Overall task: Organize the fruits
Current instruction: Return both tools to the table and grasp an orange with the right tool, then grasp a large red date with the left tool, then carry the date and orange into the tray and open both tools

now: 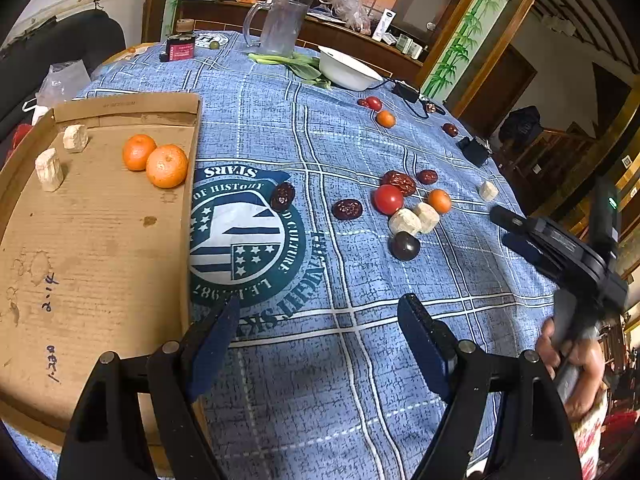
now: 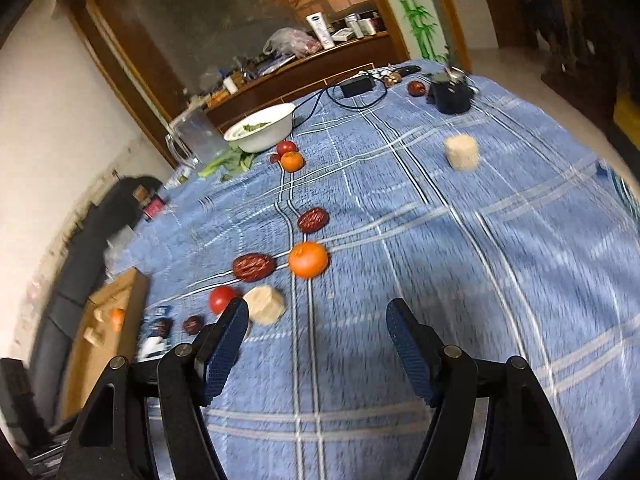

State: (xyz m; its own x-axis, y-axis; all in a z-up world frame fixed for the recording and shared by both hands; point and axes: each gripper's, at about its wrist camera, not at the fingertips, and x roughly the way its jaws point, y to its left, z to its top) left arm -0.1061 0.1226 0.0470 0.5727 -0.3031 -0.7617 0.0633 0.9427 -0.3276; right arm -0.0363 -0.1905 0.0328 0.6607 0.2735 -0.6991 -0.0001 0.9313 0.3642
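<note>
A cardboard tray (image 1: pixel 100 240) lies at the left and holds two mandarins (image 1: pixel 166 166) and two pale chunks (image 1: pixel 49 170). On the blue cloth lie red dates (image 1: pixel 347 209), a tomato (image 1: pixel 388 199), a small mandarin (image 1: pixel 439 201), pale chunks (image 1: pixel 405 222) and a dark plum (image 1: pixel 405 245). My left gripper (image 1: pixel 318 330) is open and empty over the cloth beside the tray. My right gripper (image 2: pixel 318 332) is open and empty, just short of a mandarin (image 2: pixel 308 259), a date (image 2: pixel 253 267), a tomato (image 2: pixel 221 299) and a pale chunk (image 2: pixel 265 304); it also shows in the left wrist view (image 1: pixel 516 228).
A white bowl (image 1: pixel 347 69), greens (image 1: pixel 294 65), a glass jug (image 1: pixel 280 26) and a red tin (image 1: pixel 181 47) stand at the far side. A black adapter with cable (image 2: pixel 357 85) and a black cup (image 2: pixel 452 92) sit far right. Another mandarin and tomato (image 2: pixel 290 156) lie by the bowl.
</note>
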